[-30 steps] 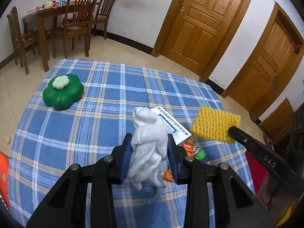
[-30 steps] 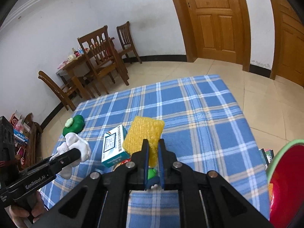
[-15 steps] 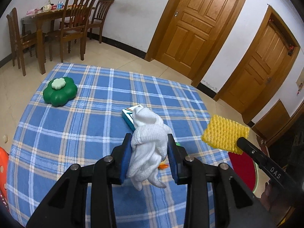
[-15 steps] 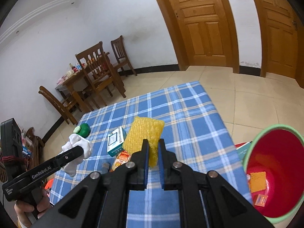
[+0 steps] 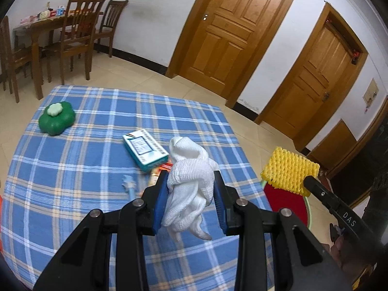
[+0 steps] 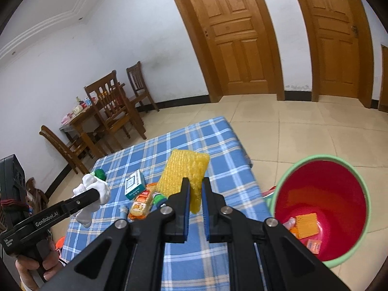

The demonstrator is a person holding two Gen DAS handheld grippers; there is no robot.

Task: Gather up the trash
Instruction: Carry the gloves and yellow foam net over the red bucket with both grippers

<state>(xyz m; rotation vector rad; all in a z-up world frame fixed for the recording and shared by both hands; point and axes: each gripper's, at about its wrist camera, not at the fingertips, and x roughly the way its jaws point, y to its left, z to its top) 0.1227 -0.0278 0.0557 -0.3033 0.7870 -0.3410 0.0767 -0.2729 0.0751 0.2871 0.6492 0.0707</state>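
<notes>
Both claws lifted: yellow foam net [image 6: 186, 169] pinched in right claw [image 6: 196, 208].

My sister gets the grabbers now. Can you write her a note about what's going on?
Left hand-held gripper: shut on the white glove, above the table.
Right hand-held gripper: shut on the yellow foam net, near the red bin.
Done: some scraps lie in the bin.
Left: drop both, then collect the teal box, snack packet and other bits.
</notes>
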